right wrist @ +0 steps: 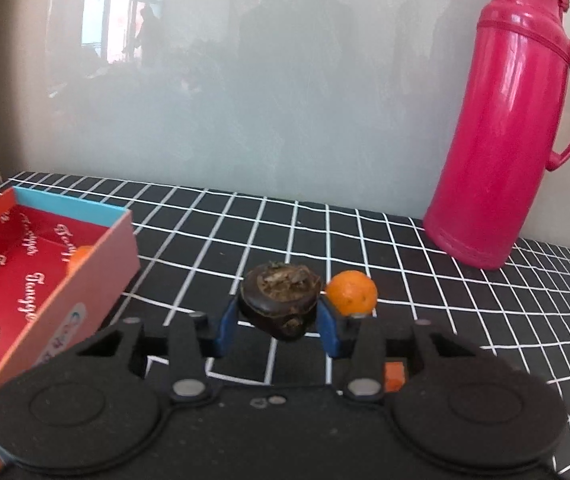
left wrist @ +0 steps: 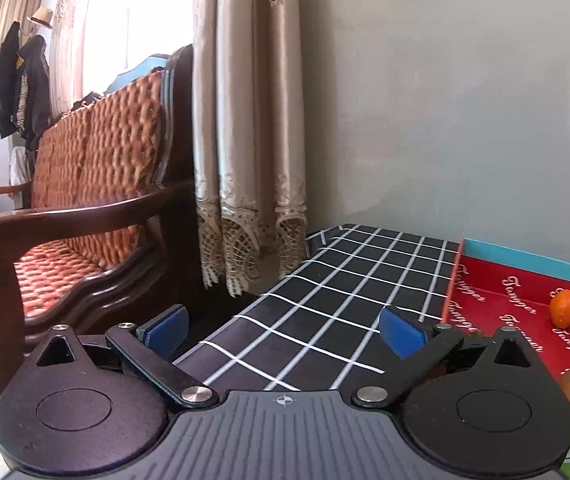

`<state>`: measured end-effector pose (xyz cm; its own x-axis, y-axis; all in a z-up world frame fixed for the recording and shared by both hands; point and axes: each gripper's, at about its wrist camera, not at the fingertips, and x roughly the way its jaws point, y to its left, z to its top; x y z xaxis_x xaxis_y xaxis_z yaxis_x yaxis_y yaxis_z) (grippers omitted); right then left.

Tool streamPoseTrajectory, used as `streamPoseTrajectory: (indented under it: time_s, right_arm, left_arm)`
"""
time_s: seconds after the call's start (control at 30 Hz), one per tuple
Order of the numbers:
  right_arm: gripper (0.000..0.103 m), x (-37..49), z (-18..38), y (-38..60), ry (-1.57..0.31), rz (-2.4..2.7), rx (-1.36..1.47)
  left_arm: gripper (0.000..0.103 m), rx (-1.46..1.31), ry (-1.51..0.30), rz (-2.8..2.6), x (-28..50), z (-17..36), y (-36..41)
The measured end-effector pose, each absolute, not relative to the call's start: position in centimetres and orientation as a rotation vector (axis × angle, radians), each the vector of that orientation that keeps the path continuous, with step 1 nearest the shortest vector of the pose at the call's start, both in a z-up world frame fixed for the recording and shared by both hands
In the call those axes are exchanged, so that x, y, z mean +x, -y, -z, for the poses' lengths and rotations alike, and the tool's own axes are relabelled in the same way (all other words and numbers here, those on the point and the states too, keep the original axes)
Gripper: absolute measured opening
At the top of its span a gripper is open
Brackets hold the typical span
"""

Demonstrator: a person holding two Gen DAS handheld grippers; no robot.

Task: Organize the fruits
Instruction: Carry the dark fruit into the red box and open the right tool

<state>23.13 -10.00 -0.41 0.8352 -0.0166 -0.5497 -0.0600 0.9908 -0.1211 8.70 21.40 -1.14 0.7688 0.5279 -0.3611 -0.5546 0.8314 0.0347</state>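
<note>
Glossy plastic flask (right wrist: 505, 120); rough woven sofa cushion (left wrist: 97, 152).

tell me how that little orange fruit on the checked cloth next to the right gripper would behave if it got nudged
The small orange fruit looks round and smooth, so it would probably roll across the flat tablecloth. It seems light, so a slight bump from the right gripper could send it off.
</note>
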Motion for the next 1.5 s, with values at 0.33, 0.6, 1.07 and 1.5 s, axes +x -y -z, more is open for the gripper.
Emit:
streamPoseTrajectory:
  time_s: [0.33, 0.6, 1.07, 1.5]
  right_arm:
    - [0.041, 20.6, -1.4, 5.1, -0.513, -0.148, -0.154]
    - [0.041, 19.3, -1.1, 0.2, -0.485, -0.257, -0.201]
    - [0.070, 17.7, -1.4, -1.5, -0.413, -0.266, -0.263]
    - [0.085, 15.7, -4.3, 15.3, -0.324, 0.086, -0.021]
  left_arm:
    - [0.102, -0.097, -0.378, -0.661, 7.1, 1.1, -24.5]
    - [0.102, -0.087, -0.382, -0.684, 6.2, 1.0, -26.0]
    - [0.102, -0.082, -0.390, -0.650, 6.3, 0.9, -25.3]
    - [0.102, -0.075, -0.357, -0.483, 7.4, -0.3, -19.3]
